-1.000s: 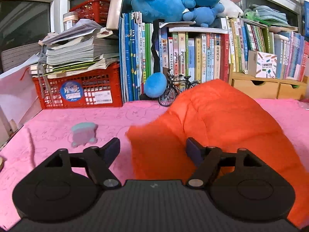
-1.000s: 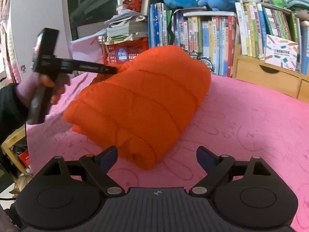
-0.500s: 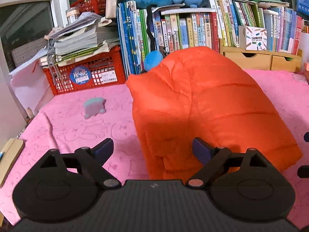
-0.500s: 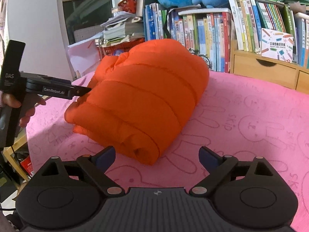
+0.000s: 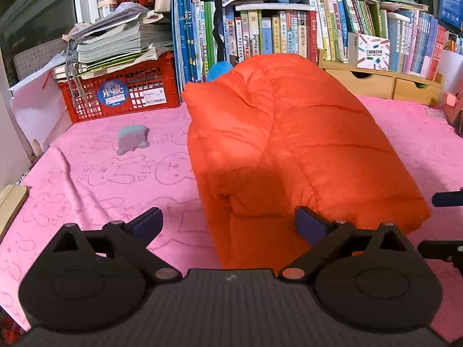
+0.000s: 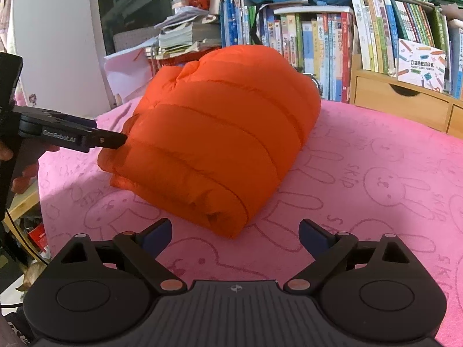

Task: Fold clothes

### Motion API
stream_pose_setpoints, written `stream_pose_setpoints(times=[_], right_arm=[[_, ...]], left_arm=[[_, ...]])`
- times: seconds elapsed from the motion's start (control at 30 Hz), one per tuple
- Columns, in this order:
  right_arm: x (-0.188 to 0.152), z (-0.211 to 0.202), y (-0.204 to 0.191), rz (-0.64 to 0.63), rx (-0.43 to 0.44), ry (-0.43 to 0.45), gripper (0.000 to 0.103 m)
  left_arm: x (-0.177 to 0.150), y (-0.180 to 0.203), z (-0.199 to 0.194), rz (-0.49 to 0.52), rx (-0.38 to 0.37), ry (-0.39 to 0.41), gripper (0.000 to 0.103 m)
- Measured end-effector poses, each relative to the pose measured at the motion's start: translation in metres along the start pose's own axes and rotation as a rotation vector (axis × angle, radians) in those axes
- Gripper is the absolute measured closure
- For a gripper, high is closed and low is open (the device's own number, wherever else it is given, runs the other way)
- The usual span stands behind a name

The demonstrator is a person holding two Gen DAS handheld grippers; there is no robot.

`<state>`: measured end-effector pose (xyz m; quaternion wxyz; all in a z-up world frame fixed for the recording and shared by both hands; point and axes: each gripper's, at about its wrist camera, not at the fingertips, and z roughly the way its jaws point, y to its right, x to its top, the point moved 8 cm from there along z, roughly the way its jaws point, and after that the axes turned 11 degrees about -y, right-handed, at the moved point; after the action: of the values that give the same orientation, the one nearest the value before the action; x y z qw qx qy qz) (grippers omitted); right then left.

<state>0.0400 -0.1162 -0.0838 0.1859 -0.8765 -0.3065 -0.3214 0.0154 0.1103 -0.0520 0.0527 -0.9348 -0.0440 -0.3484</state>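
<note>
Moved: both claws have drawn back from the puffy orange quilted jacket over the last second; the bundle has settled lower.
Progress: jacket lies folded in stacked layers on the pink bunny-print cloth; folding looks done or nearly so, perhaps only tidying left.
Left claw: released, jaws spread, holding nothing; jacket's near end sits just ahead, between the fingers.
Right claw: released, empty; jacket's rolled corner lies just ahead, slightly left.
</note>
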Motion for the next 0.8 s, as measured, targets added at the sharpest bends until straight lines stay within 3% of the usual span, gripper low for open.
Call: stream_pose_setpoints(times=[0.27,0.4,0.67,0.8], right_arm=[[0.001,-0.001,0.002,0.022,0.023,0.016,0.007],[0.010,-0.006,0.016,0.089,0.105,0.060,0.007],[0.065,0.014,0.088,0.481,0.294,0.179,0.004],[0.095,0.042,0.120,0.591,0.370,0.201,0.001]], left_arm=[[0.001,-0.004,-0.009,-0.017,-0.014,0.020,0.003],[0.036,-0.010,-0.026,-0.023,-0.025,0.118,0.003],[0.141,0.006,0.028,0.023,0.134,0.224,0.005],[0.138,-0.008,0.076,-0.025,0.199,0.148,0.005]])
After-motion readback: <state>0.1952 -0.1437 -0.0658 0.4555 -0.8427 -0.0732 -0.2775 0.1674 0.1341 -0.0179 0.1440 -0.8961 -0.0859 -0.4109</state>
